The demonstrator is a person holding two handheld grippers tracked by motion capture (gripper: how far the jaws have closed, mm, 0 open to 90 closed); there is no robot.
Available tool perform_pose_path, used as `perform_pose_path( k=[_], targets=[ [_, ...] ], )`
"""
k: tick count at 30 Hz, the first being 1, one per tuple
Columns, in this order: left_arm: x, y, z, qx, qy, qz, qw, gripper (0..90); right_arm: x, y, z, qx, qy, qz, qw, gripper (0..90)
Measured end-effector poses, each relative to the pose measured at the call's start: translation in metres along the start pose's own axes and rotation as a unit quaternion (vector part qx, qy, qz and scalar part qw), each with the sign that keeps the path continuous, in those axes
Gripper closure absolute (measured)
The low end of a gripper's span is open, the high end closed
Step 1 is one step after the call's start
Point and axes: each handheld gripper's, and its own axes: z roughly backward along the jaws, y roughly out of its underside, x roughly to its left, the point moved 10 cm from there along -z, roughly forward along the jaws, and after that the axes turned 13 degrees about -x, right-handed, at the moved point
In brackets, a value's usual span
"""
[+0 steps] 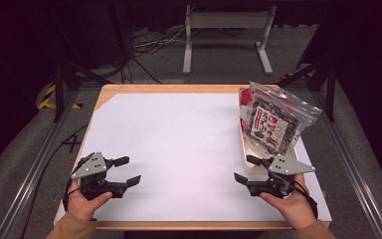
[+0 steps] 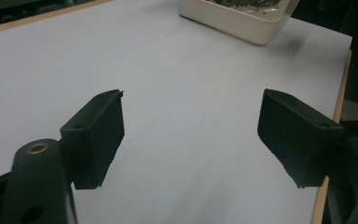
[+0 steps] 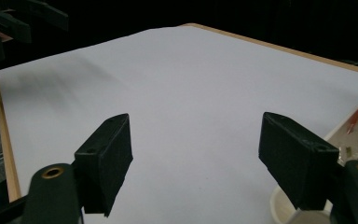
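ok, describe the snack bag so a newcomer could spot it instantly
Start at the white sheet covering the wooden table, then go to its far right corner, where a cream tray sits. The snack bag leans in that tray: a clear zip pouch with dark contents and a red-and-white label, the one colourful item there.

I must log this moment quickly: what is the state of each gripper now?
Left gripper: open, holding nothing, above the white sheet.
Right gripper: open, holding nothing, beside the tray.
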Motion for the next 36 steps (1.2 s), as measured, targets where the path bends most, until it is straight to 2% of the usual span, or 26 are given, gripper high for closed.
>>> perform_pose_path(
  k=[6,13,19,23,27,31,36],
  targets=[
    [0.003,0.0,0.002,-0.012,-0.006,0.005,0.9999,23.5,0.006,0.009,-0.006,0.004,-0.006,-0.001,1.0,26.0],
    [0.0,0.007,-0.004,-0.005,-0.006,0.005,1.0,25.3,0.011,0.02,-0.014,0.011,-0.015,0.001,0.9998,25.1],
    [0.002,0.01,-0.005,-0.003,-0.014,-0.003,0.9999,26.7,0.01,0.03,-0.016,0.024,-0.012,0.006,0.9996,24.9],
    [0.001,0.012,-0.007,0.0,-0.012,-0.002,0.9999,27.1,0.008,0.038,-0.019,0.035,-0.01,0.002,0.9993,25.1],
    [-0.001,0.013,-0.008,0.0,-0.009,-0.002,1.0,26.8,0.008,0.041,-0.023,0.038,-0.004,0.01,0.9992,26.5],
    [-0.002,0.013,-0.009,0.0,-0.007,0.001,1.0,26.5,0.01,0.049,-0.026,0.056,-0.005,-0.005,0.9984,25.9],
    [-0.002,0.013,-0.009,-0.001,-0.007,0.001,1.0,26.1,0.009,0.051,-0.027,0.056,-0.002,-0.005,0.9984,25.4]
  ],
)
